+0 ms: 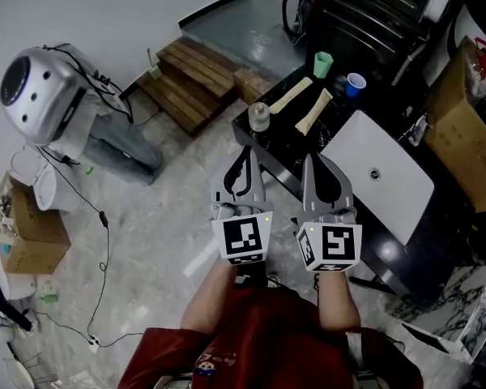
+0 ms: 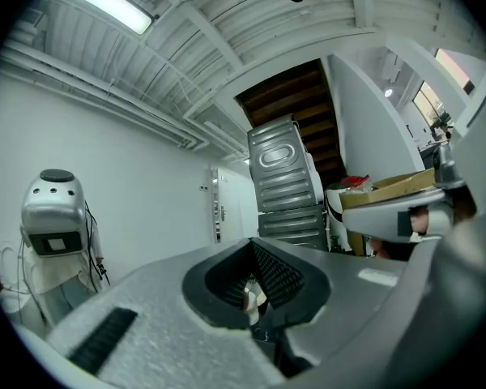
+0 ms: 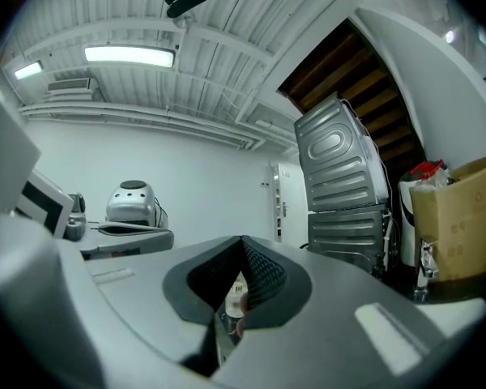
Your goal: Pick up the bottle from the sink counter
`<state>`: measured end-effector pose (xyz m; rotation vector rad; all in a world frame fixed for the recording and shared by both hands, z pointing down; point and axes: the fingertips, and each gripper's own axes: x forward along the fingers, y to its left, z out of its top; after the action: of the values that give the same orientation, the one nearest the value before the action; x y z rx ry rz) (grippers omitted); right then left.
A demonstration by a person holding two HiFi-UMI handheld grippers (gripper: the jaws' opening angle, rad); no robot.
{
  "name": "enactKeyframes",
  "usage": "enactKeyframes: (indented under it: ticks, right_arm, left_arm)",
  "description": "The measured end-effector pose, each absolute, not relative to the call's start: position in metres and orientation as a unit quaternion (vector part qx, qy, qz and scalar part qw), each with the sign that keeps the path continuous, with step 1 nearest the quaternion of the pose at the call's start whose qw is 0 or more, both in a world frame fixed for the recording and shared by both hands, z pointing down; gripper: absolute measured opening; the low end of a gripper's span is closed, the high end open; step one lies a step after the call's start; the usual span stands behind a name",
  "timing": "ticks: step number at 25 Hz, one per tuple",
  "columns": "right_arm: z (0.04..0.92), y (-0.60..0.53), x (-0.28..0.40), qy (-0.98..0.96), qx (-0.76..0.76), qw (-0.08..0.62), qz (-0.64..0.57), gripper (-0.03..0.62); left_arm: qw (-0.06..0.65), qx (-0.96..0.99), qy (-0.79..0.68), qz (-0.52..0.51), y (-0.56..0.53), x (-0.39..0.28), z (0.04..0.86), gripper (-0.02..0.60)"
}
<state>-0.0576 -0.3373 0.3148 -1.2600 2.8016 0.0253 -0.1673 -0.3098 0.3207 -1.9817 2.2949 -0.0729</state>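
Observation:
A small clear bottle (image 1: 259, 117) with a pale cap stands upright on the near left corner of the black sink counter (image 1: 285, 140). Both grippers are held side by side over the floor, pointing at the counter. My left gripper (image 1: 247, 154) is shut and empty, its tips just short of the bottle. My right gripper (image 1: 317, 164) is also shut, its tips over the counter's edge to the right of the bottle. In the left gripper view the left gripper (image 2: 254, 292) shows dark pads pressed together. The right gripper (image 3: 235, 292) shows the same in its own view.
On the counter lie two pale flat pieces (image 1: 304, 104), a green cup (image 1: 322, 64), a blue cup (image 1: 355, 83) and a white sink basin (image 1: 378, 177). A silver domed machine (image 1: 36, 87) with cables stands left. Wooden steps (image 1: 194, 71) and cardboard boxes (image 1: 24, 233) sit around.

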Motion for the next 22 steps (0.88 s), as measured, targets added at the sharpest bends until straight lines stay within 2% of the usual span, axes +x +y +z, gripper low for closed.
enactKeyframes:
  ticks: [12, 17, 22]
  right_arm:
    - [0.342, -0.414, -0.105, 0.897, -0.443, 0.005, -0.012, 0.002]
    - [0.356, -0.436, -0.119, 0.892, -0.452, -0.011, -0.018, 0.002]
    - [0.372, -0.457, -0.122, 0.883, -0.468, -0.031, -0.027, 0.002]
  left_arm:
    - [0.022, -0.672, 0.739, -0.046, -0.391, -0.22, 0.367, 0.01]
    - [0.002, -0.68, 0.731, -0.057, -0.417, -0.233, 0.396, 0.05]
    - [-0.024, -0.694, 0.715, -0.075, -0.438, -0.237, 0.423, 0.12]
